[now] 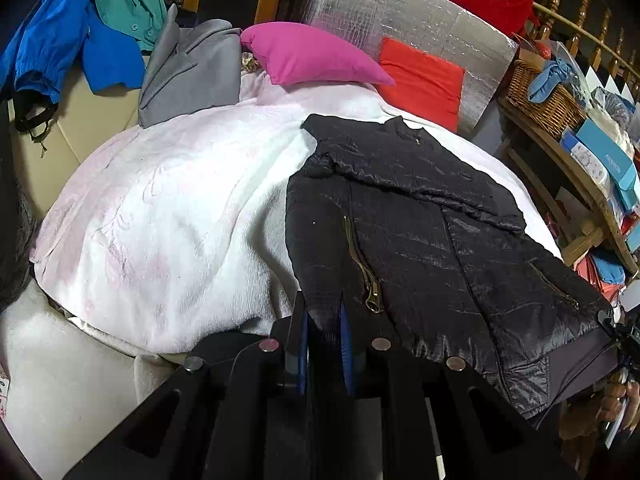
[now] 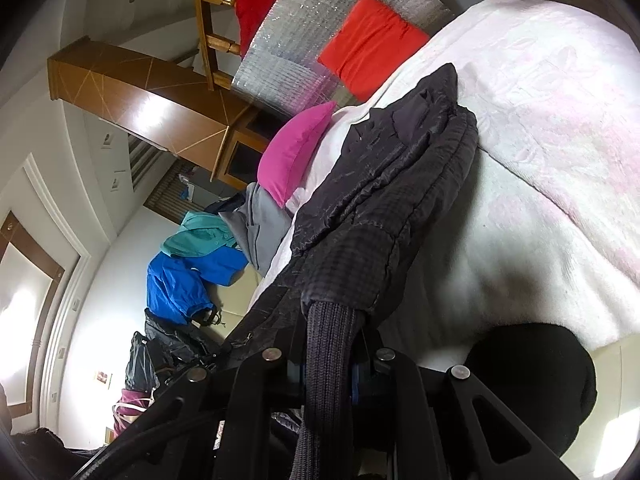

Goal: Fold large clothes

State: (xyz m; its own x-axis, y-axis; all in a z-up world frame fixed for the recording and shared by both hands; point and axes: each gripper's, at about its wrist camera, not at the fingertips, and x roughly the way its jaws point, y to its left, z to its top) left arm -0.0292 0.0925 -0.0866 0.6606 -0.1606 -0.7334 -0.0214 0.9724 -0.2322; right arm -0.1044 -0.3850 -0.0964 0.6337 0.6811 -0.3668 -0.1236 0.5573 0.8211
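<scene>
A black quilted jacket (image 1: 432,216) lies front up on a white-pink blanket (image 1: 168,208), one sleeve folded across its chest, a brass zipper near its hem. My left gripper (image 1: 325,320) is shut on the jacket's lower left hem corner, between blue pads. In the right wrist view, my right gripper (image 2: 332,356) is shut on the jacket's ribbed knit cuff (image 2: 326,344), and the jacket (image 2: 384,184) stretches away over the blanket (image 2: 552,128). The right gripper also shows in the left wrist view at the jacket's far right corner (image 1: 618,336).
A pink pillow (image 1: 308,54) and a red pillow (image 1: 424,80) lie at the bed head against a silver foil panel (image 1: 384,12). Grey (image 1: 192,68), teal and blue (image 1: 60,44) clothes are piled at the left. A wooden shelf with a wicker basket (image 1: 544,96) stands right.
</scene>
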